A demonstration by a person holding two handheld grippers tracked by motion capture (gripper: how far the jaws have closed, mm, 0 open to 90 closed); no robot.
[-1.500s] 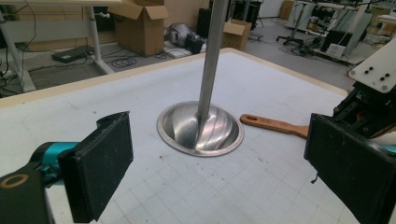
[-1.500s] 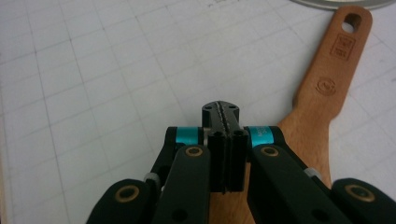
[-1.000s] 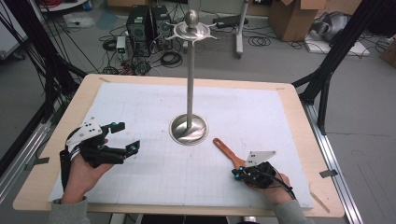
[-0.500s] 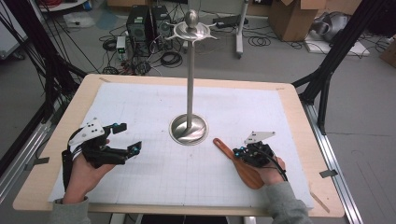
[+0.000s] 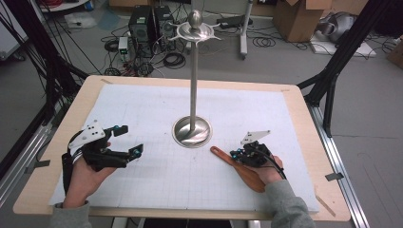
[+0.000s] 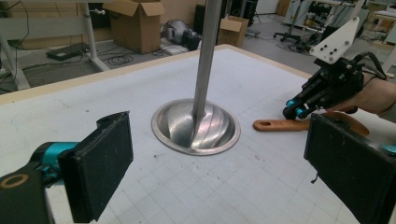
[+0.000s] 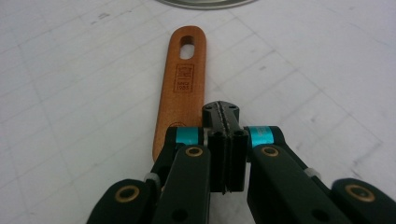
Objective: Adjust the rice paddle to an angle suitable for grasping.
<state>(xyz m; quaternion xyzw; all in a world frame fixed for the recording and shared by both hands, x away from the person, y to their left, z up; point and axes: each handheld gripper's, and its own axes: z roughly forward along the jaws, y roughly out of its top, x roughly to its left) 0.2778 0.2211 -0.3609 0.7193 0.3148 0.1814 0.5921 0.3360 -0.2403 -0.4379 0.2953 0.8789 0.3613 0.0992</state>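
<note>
On the table (image 5: 304, 123) there was one white gridded mat (image 5: 142, 104). One metal stand (image 5: 192, 85) rose from it, made up of one round base (image 6: 196, 128), one straight pole (image 6: 205, 51) and one star-shaped top with one ball finial (image 5: 195, 20). One wooden spatula (image 7: 180, 88) lay on the mat, with one slot cut into the end of its handle. There were two grippers, the left gripper (image 5: 127, 140) and the right gripper (image 5: 235, 154), each with two black jaws. Two hands held them, one apiece. At least three cardboard boxes (image 6: 135, 21) stood on the floor beyond the table.
</note>
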